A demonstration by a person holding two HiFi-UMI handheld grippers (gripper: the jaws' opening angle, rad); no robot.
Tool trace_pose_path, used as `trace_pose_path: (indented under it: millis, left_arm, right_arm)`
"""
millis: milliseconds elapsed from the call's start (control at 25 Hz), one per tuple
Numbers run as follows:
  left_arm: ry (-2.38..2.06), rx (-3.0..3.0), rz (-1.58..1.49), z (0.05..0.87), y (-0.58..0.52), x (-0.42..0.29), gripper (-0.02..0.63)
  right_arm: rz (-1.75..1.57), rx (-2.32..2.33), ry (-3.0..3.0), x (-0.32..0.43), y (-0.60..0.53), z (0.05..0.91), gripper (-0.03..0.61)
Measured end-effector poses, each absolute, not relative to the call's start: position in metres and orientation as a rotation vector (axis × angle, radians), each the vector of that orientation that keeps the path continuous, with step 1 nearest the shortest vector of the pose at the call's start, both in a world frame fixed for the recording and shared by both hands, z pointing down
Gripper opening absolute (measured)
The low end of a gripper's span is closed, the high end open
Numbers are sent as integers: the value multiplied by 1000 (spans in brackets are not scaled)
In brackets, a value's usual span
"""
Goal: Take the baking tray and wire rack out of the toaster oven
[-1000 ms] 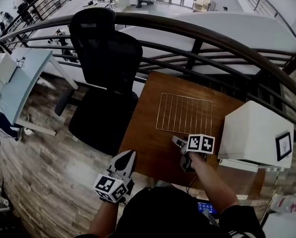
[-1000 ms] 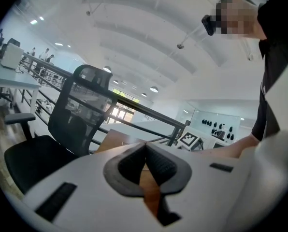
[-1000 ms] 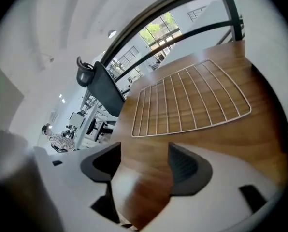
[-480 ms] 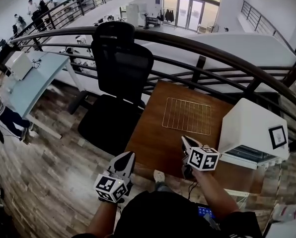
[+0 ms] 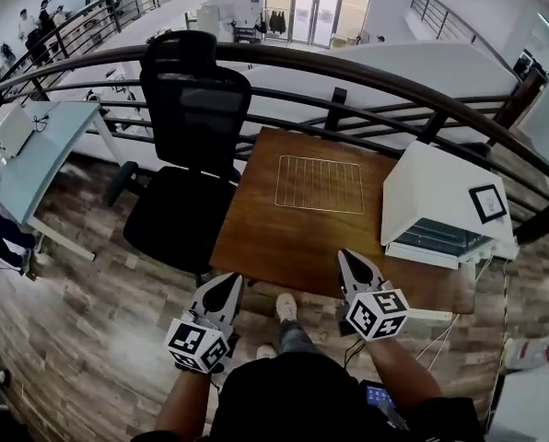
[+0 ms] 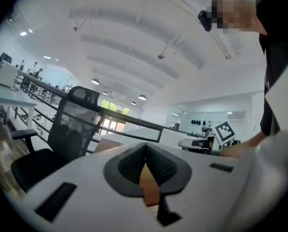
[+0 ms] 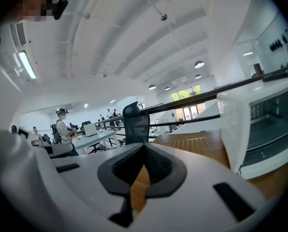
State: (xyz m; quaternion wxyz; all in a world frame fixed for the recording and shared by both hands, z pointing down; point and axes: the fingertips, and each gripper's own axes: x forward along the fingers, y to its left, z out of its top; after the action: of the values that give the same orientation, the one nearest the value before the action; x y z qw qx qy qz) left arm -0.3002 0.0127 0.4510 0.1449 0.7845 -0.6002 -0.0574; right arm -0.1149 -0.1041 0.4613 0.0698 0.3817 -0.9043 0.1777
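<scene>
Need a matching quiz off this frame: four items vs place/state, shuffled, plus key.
1. rack
2. oven
3. chair
4. left gripper

A. shut, nothing between the jaws
B. white, at the right end of the table
C. lying flat on the table's far half
D. black, on the floor left of the table

Pairs: 1-C, 2-B, 3-D, 4-A

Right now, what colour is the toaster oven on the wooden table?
The toaster oven is white. It shows best in the head view.
</scene>
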Motion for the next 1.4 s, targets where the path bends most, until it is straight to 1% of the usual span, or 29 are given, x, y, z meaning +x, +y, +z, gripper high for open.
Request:
trace_pose_path:
  millis: [280, 520, 760, 1120, 1400]
  left_arm:
    - [-1613, 2338, -170, 442, 17, -262, 12]
    - [-1590, 2386, -162, 433, 1, -231, 12]
    - [-1533, 2428, -186, 424, -29, -170, 12]
    - [-1466, 2452, -152, 428, -59, -89, 12]
    - [-1479, 2418, -129, 439, -78, -47, 12]
  right_arm:
    - [468, 1250, -2694, -70, -79, 447, -4]
    - [444, 1342, -2717, -28, -81, 434, -4]
    - [387, 1400, -2714, 33, -91, 425, -4]
    - [461, 1554, -2600, 140, -130, 446, -3]
    - [526, 1576, -2561, 177, -154, 466, -3]
